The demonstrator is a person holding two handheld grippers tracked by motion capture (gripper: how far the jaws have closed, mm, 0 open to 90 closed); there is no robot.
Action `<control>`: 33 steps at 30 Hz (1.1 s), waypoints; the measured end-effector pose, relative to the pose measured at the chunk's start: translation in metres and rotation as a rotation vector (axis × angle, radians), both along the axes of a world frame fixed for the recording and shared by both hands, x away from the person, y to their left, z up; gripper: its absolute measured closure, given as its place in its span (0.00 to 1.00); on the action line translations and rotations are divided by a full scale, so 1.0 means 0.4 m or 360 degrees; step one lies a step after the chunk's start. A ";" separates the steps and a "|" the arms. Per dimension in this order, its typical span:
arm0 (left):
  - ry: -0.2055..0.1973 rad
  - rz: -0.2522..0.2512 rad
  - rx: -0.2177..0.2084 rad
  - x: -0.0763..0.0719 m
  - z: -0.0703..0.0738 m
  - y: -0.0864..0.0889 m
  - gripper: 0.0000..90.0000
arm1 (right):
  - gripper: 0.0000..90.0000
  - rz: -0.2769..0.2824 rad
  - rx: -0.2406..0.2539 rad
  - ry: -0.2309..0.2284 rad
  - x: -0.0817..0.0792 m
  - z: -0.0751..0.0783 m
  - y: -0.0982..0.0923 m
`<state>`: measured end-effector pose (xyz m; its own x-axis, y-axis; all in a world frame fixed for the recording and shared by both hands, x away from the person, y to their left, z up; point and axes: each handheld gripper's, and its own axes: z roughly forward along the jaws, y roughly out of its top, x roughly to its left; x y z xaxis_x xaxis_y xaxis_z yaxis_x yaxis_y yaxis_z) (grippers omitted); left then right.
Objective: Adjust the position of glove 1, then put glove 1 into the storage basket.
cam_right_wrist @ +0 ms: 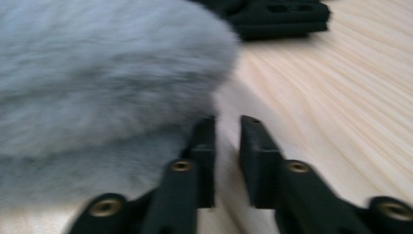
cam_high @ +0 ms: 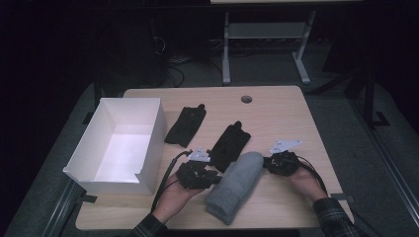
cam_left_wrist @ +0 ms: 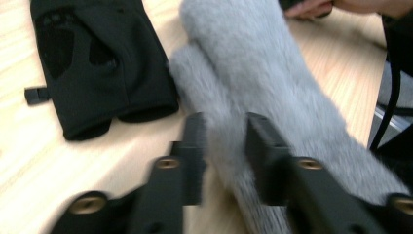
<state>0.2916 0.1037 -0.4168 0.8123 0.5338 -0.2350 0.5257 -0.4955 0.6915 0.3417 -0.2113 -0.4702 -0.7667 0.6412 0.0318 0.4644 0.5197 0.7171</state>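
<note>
**Grey fleece mitten between two grippers**

Grey fleece mitten (cam_high: 236, 186), soft and folded double, lay on the pale wooden table (cam_high: 276, 113), near its front edge. All places below are taken from the mitten.

Left gripper (cam_high: 213, 178) sat against the mitten's left edge. In the left gripper view its jaws stood a little apart with grey fleece (cam_left_wrist: 272, 83) between them; whether the pads pressed on it could not be told. Right gripper (cam_high: 268, 163) sat at the mitten's far right end. In the right gripper view its jaws were narrow, only bare wood in the gap, the fleece (cam_right_wrist: 97, 73) just to one side.

Flat black fabric glove (cam_high: 229, 145) lay just beyond the mitten, touching or nearly so. A second flat black fabric glove (cam_high: 186, 126) lay farther off to the far left. Open white cardboard box (cam_high: 148, 143) stood well to the left.
</note>
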 end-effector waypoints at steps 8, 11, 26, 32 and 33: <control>-0.0003 -0.0006 -0.0083 0.047 0.009 -0.038 0.37 | 0.53 -0.0113 0.0029 0.0043 -0.002 -0.001 -0.042; 0.0016 -0.0010 -0.0093 0.057 0.003 -0.058 0.28 | 0.46 -0.0144 0.0024 0.0036 -0.016 -0.003 -0.058; 0.0051 -0.0067 0.0106 0.032 -0.063 -0.137 0.16 | 0.30 -0.0209 -0.0020 0.0012 -0.096 -0.016 -0.114; 0.0114 -0.0090 0.0126 0.035 -0.094 -0.155 0.15 | 0.27 -0.0220 0.0015 -0.0009 -0.094 -0.024 -0.120; 0.0122 -0.0096 0.0134 0.036 -0.098 -0.155 0.15 | 0.27 -0.0219 0.0020 -0.0012 -0.094 -0.025 -0.121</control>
